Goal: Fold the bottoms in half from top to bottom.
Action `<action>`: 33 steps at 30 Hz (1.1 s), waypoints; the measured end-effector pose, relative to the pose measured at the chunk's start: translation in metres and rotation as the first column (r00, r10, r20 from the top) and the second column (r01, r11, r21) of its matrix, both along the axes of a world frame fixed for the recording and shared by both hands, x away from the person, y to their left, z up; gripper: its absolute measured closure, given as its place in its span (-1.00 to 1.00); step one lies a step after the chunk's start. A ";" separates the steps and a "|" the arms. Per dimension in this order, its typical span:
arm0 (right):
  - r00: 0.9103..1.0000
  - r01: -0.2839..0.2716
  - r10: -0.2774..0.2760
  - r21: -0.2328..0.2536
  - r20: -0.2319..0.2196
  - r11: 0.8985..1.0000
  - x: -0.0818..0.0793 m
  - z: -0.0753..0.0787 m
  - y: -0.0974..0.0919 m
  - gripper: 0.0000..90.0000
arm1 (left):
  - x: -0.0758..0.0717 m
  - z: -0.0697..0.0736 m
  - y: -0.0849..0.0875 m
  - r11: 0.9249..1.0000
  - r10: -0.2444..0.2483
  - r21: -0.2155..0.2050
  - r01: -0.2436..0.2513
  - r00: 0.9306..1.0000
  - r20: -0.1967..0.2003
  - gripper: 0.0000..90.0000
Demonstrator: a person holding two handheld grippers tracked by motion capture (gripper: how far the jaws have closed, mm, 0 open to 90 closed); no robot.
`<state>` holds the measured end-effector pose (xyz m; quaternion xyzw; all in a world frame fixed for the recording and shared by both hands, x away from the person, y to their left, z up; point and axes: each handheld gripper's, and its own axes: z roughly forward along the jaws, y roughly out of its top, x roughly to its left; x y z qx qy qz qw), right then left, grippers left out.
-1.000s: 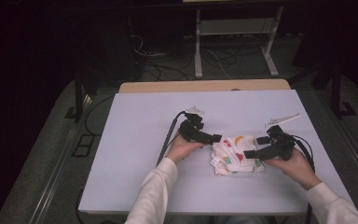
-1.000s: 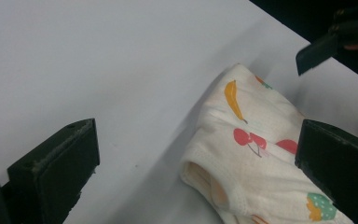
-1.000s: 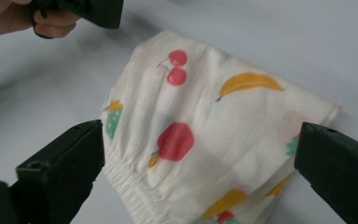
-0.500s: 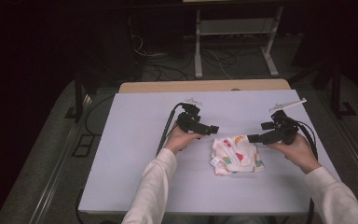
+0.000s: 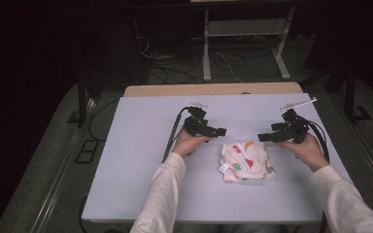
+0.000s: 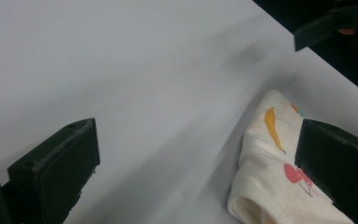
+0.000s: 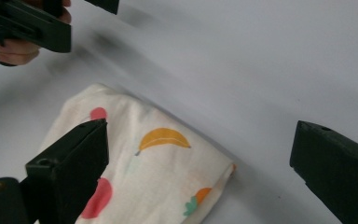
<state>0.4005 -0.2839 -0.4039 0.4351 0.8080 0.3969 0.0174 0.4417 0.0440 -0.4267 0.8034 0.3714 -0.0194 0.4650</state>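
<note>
Folded cloth [image 5: 246, 160], soft cream knit w/ fruit print & stitched hem, lies as a squarish bundle on smooth matte white table [image 5: 131, 145], btwn both grippers. Left gripper [image 5: 219, 131] hovers just beside its far-left corner, jaws wide, nothing held. Right gripper [image 5: 263, 138] near the far-right corner, blocky black jaws wide too, empty.
</note>
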 end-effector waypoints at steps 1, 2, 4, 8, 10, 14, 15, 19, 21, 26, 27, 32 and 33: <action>1.000 0.000 0.000 -0.003 -0.002 1.000 0.001 -0.002 0.000 -0.91 | 0.000 -0.002 -0.001 1.000 -0.007 -0.002 0.007 1.000 -0.007 -1.00; 1.000 0.000 0.000 0.001 -0.009 1.000 0.002 -0.005 -0.001 -0.88 | 0.000 -0.003 -0.002 1.000 -0.011 -0.006 0.011 1.000 -0.011 -1.00; 1.000 -0.002 0.002 0.006 -0.016 1.000 0.004 -0.010 -0.001 -0.86 | 0.000 -0.007 -0.005 0.999 -0.031 -0.014 0.031 0.999 -0.031 -1.00; 1.000 0.005 -0.004 0.012 -0.031 1.000 0.007 -0.020 -0.005 -0.82 | -0.002 -0.013 -0.013 0.997 -0.072 -0.004 0.072 0.996 -0.054 -1.00; 0.999 0.009 -0.008 0.018 -0.047 1.000 0.008 -0.026 -0.008 -0.79 | -0.002 -0.015 -0.015 0.997 -0.075 -0.004 0.075 0.995 -0.060 -1.00; 0.998 0.021 -0.018 0.036 -0.063 0.999 0.009 -0.032 -0.014 -0.70 | -0.003 -0.019 -0.018 0.997 -0.082 -0.005 0.082 0.993 -0.080 -0.97; 0.998 0.022 -0.019 0.044 -0.065 0.999 0.009 -0.033 -0.015 -0.70 | -0.003 -0.020 -0.017 0.996 -0.084 -0.007 0.084 0.993 -0.085 -0.94; 0.997 0.022 -0.018 0.051 -0.080 0.998 0.010 -0.040 -0.018 -0.62 | -0.004 -0.025 -0.016 0.996 -0.091 -0.035 0.088 0.989 -0.117 -0.73; 0.996 0.019 -0.014 0.059 -0.084 0.998 0.011 -0.042 -0.018 -0.56 | -0.004 -0.028 -0.016 0.994 -0.104 -0.033 0.101 0.986 -0.130 -0.68; 0.996 0.002 0.002 0.055 -0.086 0.998 0.012 -0.046 -0.015 -0.31 | -0.004 -0.031 -0.016 0.992 -0.122 -0.059 0.114 0.980 -0.160 -0.41; 0.996 -0.001 0.005 0.054 -0.086 0.999 0.012 -0.046 -0.014 -0.23 | -0.004 -0.031 -0.017 0.992 -0.124 -0.058 0.116 0.979 -0.164 -0.35; 0.997 -0.004 0.007 0.043 -0.081 0.999 0.015 -0.048 -0.009 0.04 | -0.004 -0.035 -0.017 0.987 -0.154 -0.084 0.140 0.968 -0.200 0.03; 0.997 -0.001 0.005 0.045 -0.082 0.999 0.015 -0.049 -0.008 0.10 | -0.004 -0.035 -0.018 0.985 -0.168 -0.082 0.154 0.964 -0.207 0.09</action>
